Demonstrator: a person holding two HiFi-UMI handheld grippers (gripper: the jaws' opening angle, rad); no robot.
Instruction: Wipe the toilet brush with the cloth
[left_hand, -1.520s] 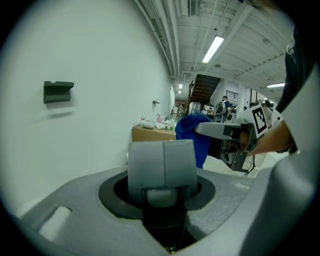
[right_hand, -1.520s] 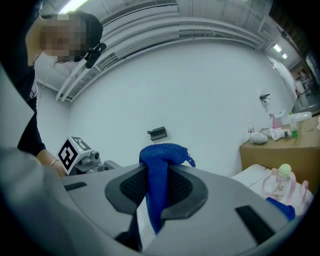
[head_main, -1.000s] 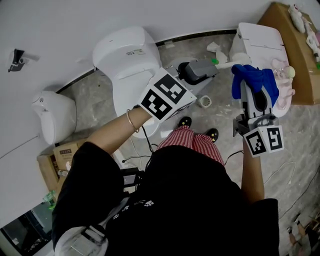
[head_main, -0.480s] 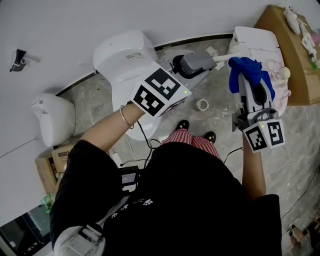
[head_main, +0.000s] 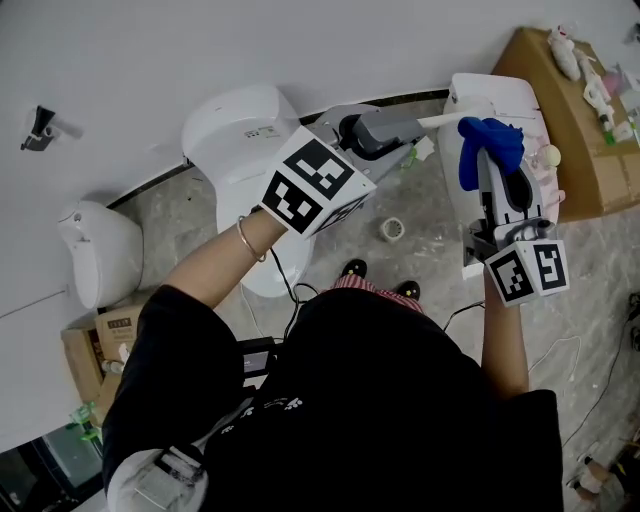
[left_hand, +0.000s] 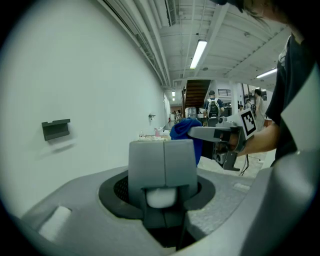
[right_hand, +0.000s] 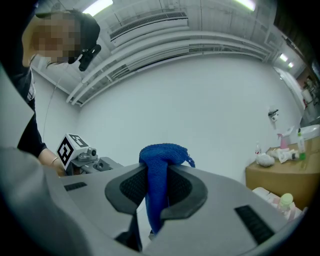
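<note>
I see the left gripper (head_main: 408, 127) with its fingers (left_hand: 147, 160) clamped on the white handle of the toilet brush (head_main: 440, 121), held over the floor (head_main: 430, 250) near the toilet (head_main: 240, 130), and the right gripper (right_hand: 157, 185) with its fingers pinching the blue cloth (head_main: 488, 140), bunched at the handle's far end.

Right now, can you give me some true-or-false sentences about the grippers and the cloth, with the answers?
1. The right gripper holds a blue cloth. True.
2. The left gripper is empty. False: its jaws are shut on the white toilet brush handle.
3. The cloth lies on the floor. False: it is pinched between the right gripper's jaws, up in the air.
4. A white toilet stands by the wall. True.
</note>
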